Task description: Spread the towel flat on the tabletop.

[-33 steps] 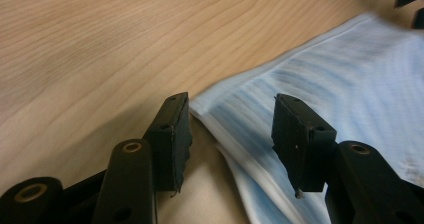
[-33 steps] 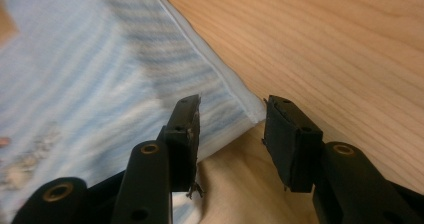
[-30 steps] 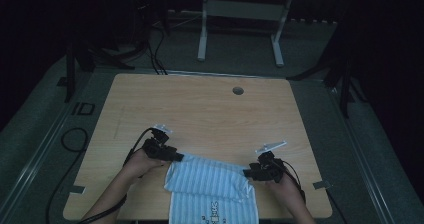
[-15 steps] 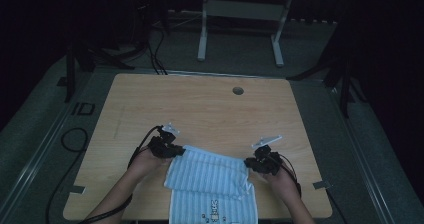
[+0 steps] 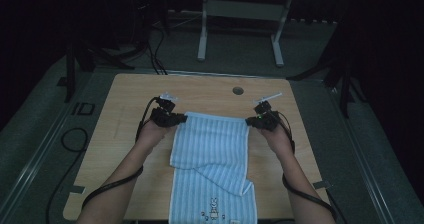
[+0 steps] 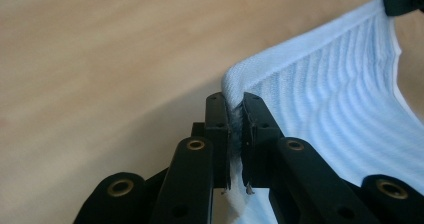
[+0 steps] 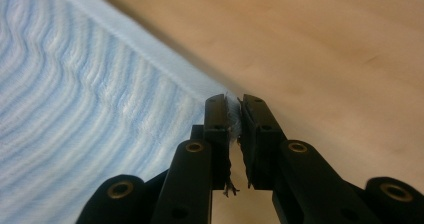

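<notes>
Blue striped towel [image 5: 210,144] now stretched toward twelve o'clock on the wooden counter [image 5: 125,99] — left gripper [image 5: 176,118] and right gripper [image 5: 252,120] have just closed, jaws pinching its far corners; a fold remains at five o'clock — unfolding under way.

One striped towel [image 5: 210,139], two grippers, one wooden table [image 5: 125,99].

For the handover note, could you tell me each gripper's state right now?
Left gripper: closed on one corner of the towel.
Right gripper: closed on the towel's other far corner.
</notes>
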`<state>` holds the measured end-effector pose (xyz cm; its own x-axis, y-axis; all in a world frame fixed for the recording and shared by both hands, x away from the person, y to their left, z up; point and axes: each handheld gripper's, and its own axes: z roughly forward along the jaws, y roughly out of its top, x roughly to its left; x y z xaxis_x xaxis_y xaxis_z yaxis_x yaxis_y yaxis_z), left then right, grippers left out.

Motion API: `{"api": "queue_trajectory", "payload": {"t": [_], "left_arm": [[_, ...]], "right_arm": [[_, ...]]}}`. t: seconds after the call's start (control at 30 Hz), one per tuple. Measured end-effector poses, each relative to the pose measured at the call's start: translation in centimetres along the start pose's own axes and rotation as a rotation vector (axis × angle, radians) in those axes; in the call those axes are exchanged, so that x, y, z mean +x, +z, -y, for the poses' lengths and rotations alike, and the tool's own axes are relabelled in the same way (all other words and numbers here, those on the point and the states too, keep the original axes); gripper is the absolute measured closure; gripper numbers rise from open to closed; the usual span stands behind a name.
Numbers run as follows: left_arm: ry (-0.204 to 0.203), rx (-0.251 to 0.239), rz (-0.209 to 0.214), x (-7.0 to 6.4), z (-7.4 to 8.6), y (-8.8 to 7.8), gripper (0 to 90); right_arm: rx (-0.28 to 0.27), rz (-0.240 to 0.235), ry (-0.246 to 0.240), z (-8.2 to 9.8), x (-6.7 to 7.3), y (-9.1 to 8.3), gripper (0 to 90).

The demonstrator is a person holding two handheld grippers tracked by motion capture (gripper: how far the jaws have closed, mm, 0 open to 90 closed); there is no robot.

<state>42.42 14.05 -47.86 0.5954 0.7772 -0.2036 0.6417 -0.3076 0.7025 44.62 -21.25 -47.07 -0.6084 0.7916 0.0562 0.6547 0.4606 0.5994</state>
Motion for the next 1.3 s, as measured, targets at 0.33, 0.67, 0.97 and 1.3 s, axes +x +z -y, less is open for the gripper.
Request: {"api": "queue_trajectory", "payload": {"t": [0.33, 0.67, 0.97, 1.3], "left_arm": [[-0.12, 0.001, -0.085, 2.0, -3.6, 1.3, 50.0], [-0.044, 0.082, 0.085, -0.3, 0.4, 0.4, 49.7], [0.01, 0.228, 0.168, -2.1, 4.9, 3.8, 54.0], [-0.016, 0.161, 0.16, -0.8, 3.7, 6.0, 54.4]], "right_arm": [[0.06, 0.042, 0.063, -4.7, -2.7, 1.9, 53.7], [0.046, -0.11, 0.025, -0.4, 1.2, 1.1, 72.8], [0.147, -0.159, -0.084, 6.4, 6.1, 2.6, 83.9], [0.144, -0.119, -0.027, 4.7, 3.4, 4.3, 81.8]]}}
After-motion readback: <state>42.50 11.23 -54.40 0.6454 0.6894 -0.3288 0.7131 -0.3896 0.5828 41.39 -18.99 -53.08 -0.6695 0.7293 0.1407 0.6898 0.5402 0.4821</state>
